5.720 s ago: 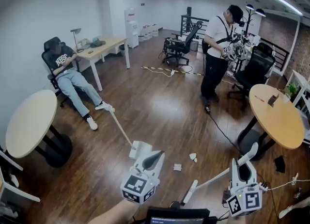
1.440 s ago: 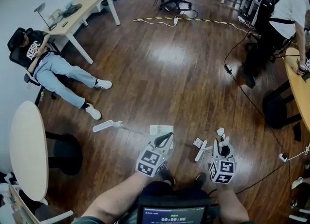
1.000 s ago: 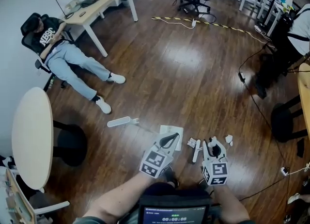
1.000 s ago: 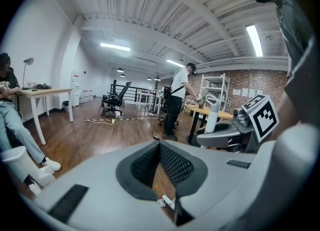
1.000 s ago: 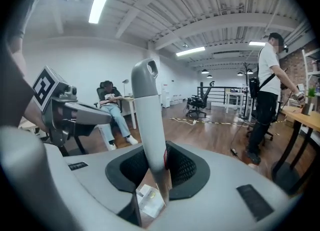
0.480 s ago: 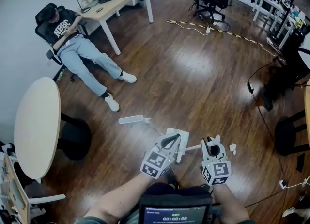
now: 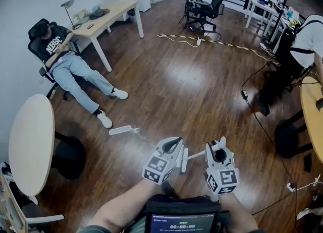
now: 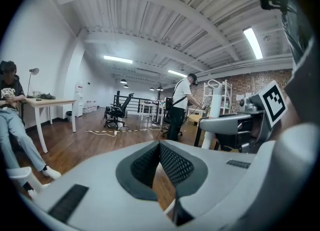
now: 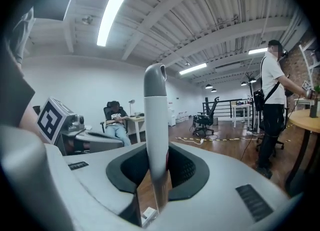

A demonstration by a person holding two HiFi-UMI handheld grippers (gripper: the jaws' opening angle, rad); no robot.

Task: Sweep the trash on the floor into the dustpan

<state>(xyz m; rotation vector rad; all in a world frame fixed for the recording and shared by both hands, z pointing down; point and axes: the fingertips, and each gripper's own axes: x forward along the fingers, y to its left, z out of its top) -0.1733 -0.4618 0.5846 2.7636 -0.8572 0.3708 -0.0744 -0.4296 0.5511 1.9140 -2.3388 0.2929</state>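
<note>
My right gripper (image 7: 218, 150) is shut on the white brush handle (image 9: 155, 125), which stands upright between its jaws, its rounded end poking past them. The brush's lower part (image 7: 187, 157) reaches left toward my left gripper (image 7: 170, 145). The left gripper's jaws meet at the tips. A thin rod runs from under it to the white grip (image 7: 121, 129) of the dustpan's long handle on the wood floor. In the left gripper view only a white sliver (image 8: 171, 210) shows low between the jaws. The pan itself and the trash are hidden behind the grippers.
A person (image 7: 68, 63) reclines in a chair at the left, feet out on the floor. A round table (image 7: 30, 141) stands near left, another (image 7: 314, 111) at right beside a standing person (image 7: 305, 40). A black cable (image 7: 252, 113) crosses the floor. A desk (image 7: 103, 17) and an office chair (image 7: 207, 5) stand farther back.
The brush came left toward the dustpan and the two grippers drew closer together. The white scraps that lay between and beside them no longer show. The head view shifted.
</note>
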